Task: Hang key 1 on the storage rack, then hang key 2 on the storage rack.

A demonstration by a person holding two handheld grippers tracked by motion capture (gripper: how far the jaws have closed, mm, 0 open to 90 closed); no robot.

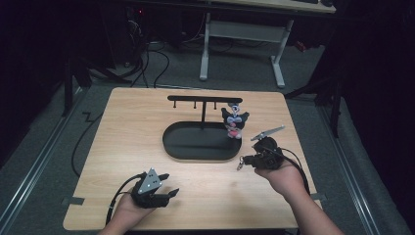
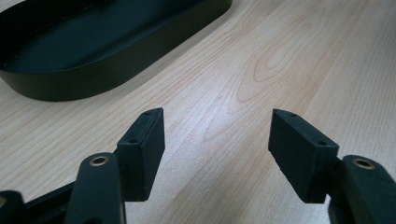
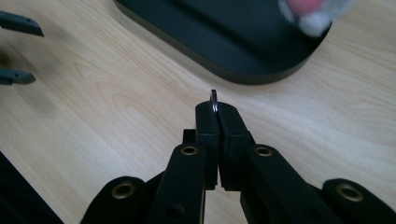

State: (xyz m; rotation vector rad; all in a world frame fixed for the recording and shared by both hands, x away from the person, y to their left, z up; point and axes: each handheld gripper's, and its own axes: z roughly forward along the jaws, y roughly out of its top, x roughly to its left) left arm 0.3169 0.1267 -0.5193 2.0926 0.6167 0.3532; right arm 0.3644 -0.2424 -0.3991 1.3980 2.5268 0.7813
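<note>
The left gripper (image 1: pixel 165 188) is held low over the near left part of the wooden table (image 1: pixel 122 127), its jaws spread wide apart with nothing between them, pointed toward the black oval tray (image 1: pixel 195 149). The right gripper (image 1: pixel 243 161) is held by the right hand (image 1: pixel 279 176) just off the tray's near right end, jaws pressed together on a small metal key ring (image 3: pixel 214 100). A plush toy keychain (image 1: pixel 234 122) is seen at the tray's right end, beneath the black hanging rack (image 1: pixel 203 99).
</note>
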